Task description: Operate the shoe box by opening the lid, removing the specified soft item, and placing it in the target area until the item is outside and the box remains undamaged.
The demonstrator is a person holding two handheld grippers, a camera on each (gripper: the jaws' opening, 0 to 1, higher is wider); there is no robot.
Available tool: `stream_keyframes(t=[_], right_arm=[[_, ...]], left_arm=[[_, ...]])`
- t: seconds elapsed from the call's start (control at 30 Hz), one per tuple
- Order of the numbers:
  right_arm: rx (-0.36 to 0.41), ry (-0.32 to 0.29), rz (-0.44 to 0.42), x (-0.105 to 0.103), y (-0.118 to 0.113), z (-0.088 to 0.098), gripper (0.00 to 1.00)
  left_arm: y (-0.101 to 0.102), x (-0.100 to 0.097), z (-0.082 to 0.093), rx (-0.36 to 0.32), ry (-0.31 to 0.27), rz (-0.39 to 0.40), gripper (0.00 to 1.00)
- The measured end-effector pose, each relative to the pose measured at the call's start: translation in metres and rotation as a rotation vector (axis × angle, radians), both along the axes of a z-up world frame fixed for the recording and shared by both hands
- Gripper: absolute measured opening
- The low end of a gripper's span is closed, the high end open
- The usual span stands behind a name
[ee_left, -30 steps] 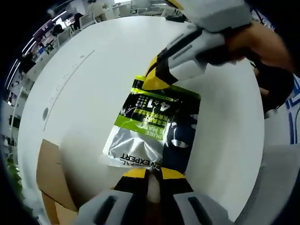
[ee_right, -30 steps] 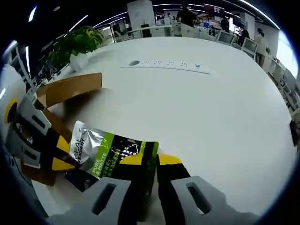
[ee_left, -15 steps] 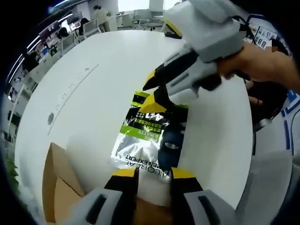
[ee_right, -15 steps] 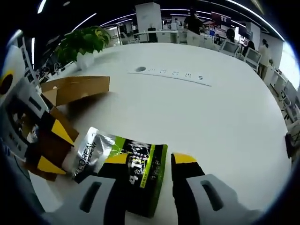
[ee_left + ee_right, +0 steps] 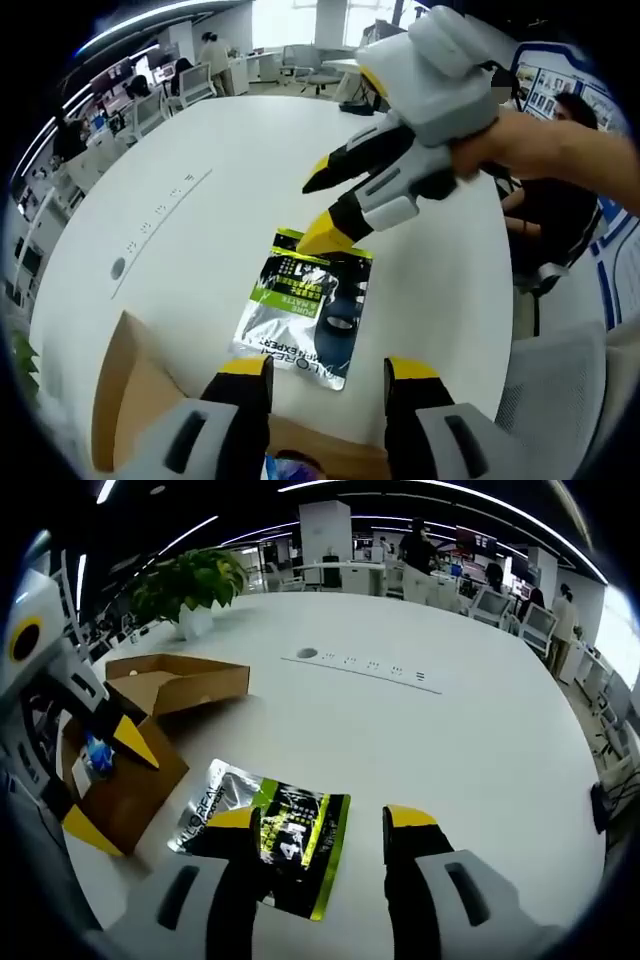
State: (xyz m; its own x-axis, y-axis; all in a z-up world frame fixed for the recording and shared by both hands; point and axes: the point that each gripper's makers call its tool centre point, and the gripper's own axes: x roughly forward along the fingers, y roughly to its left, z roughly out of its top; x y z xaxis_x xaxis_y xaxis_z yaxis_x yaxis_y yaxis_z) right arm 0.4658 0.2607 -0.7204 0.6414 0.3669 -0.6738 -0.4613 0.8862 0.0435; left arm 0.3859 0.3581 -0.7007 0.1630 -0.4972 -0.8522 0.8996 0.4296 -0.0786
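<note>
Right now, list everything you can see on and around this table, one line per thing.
Packet: one, silver, green and black, lying flat on the table beside the box.
Box: one, brown cardboard, lid open, at the table's edge; something blue inside.
Table: one, white, large and round.
Socket strip: one, set into the tabletop.
Plant: one, green, in a white pot at the far table edge.
Office desks and chairs: several, in the background.
Left gripper: one, grey with yellow tips, open, over the box.
Right gripper: one, same colours, open, over the packet.
Hand: one, holding the right gripper.
</note>
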Motion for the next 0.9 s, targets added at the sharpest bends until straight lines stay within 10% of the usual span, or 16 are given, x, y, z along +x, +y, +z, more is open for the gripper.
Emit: stream_keyframes(t=[0.9], right_arm=[[0.016, -0.106, 0.106, -0.054, 0.025, 0.058, 0.71]], left_arm=[[0.057, -0.019, 0.043, -0.162, -0.113, 0.102, 0.63]])
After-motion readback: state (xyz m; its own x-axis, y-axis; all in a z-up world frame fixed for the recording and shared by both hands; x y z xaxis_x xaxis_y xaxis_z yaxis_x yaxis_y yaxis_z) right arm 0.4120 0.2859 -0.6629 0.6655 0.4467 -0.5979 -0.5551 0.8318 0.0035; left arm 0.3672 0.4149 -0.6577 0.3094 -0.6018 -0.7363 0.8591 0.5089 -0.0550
